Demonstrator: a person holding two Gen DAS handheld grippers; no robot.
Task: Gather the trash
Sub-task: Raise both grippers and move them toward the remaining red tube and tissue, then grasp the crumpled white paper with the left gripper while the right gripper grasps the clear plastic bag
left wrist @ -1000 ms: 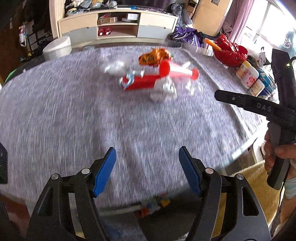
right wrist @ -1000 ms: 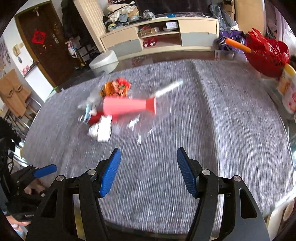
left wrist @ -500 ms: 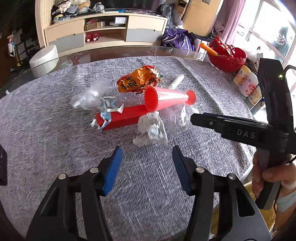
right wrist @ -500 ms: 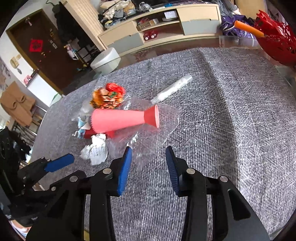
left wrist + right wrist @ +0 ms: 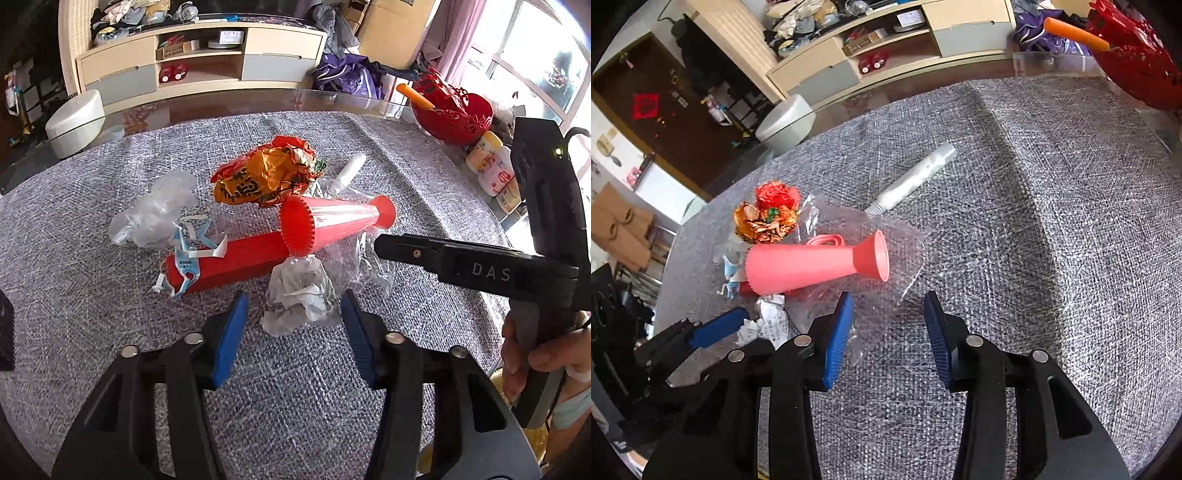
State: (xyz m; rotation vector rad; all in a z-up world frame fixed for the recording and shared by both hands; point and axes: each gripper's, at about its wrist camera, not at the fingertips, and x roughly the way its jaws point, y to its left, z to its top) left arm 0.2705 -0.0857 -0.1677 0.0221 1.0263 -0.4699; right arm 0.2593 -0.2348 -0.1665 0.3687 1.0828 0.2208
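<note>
Between the left gripper's wide-open, empty jaws sits a paper wad: light, soft, pinchable anywhere; right gripper gapes empty over film.

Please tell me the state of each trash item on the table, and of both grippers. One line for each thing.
left gripper: open, jaws on either side of the paper wad.
right gripper: open, over the clear wrap's edge.
paper wad: crumpled, on the cloth.
pink cone: on its side.
red box: lying flat.
snack wrapper: crumpled.
clear wrap: spread under the cone.
white tube: lying flat, apart.
</note>
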